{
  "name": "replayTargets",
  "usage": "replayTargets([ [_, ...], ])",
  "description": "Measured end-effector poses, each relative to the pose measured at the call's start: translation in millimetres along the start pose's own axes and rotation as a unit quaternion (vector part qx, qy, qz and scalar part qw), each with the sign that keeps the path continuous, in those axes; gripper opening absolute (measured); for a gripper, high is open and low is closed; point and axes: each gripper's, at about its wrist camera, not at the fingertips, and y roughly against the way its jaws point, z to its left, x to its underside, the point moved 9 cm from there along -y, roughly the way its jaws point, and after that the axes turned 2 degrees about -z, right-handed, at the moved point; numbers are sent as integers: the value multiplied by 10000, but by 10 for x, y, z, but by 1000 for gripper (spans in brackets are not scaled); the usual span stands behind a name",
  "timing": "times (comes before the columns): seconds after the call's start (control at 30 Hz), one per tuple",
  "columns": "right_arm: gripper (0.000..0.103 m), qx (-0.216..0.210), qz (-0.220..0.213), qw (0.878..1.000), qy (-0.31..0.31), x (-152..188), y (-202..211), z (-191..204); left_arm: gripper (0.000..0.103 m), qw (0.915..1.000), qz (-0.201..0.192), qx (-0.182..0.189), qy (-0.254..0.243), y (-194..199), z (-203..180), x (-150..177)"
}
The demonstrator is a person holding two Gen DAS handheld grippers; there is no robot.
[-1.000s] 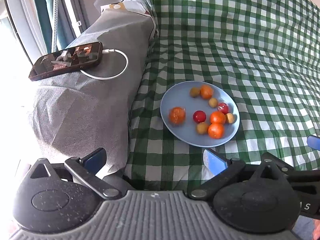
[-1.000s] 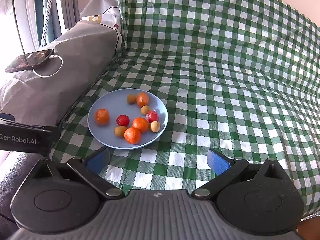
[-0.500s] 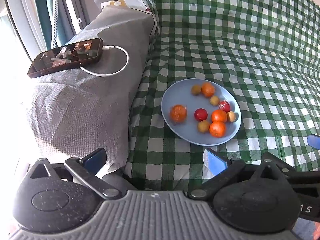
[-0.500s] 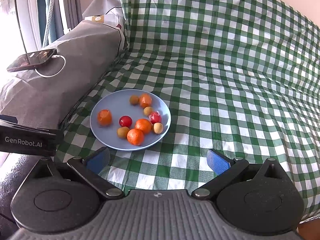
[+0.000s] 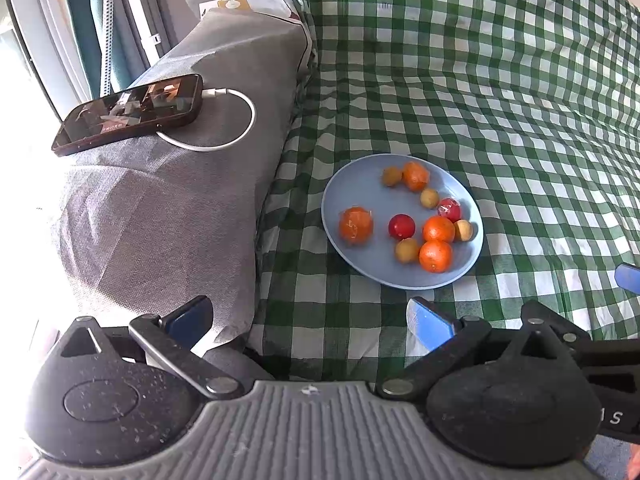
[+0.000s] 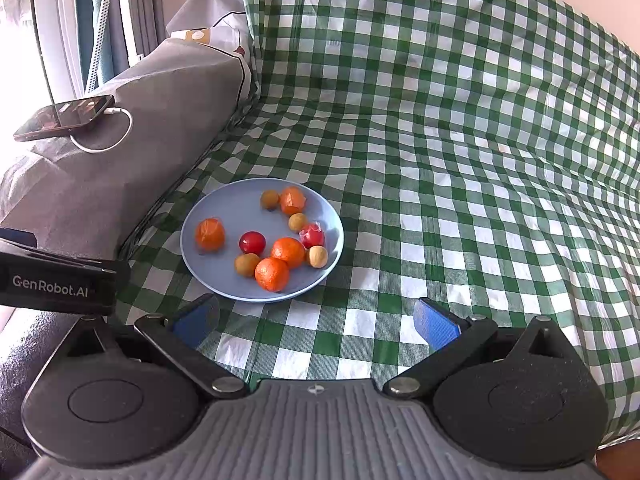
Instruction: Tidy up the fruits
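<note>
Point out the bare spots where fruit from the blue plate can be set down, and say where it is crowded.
The green checked cloth lies bare right of the blue plate and behind it up to the backrest. A narrower bare strip runs between the plate's near rim and the open right gripper. Left is tight: the grey cushion crowds the plate, bearing a phone and cable.

Cut off by right edge of left wrist view: right gripper (image 5: pixel 629 277), only one blue tip visible. Too small to identify: fruits (image 6: pixel 276 240) on plate (image 6: pixel 224 208).
</note>
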Motion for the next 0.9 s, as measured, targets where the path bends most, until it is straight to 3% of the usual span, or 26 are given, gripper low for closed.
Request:
replayTargets([
  [0.9,102,-43,-39,10000,49,-32,-4,-28,103,10000,6,1,-6,-12,-5,-11],
])
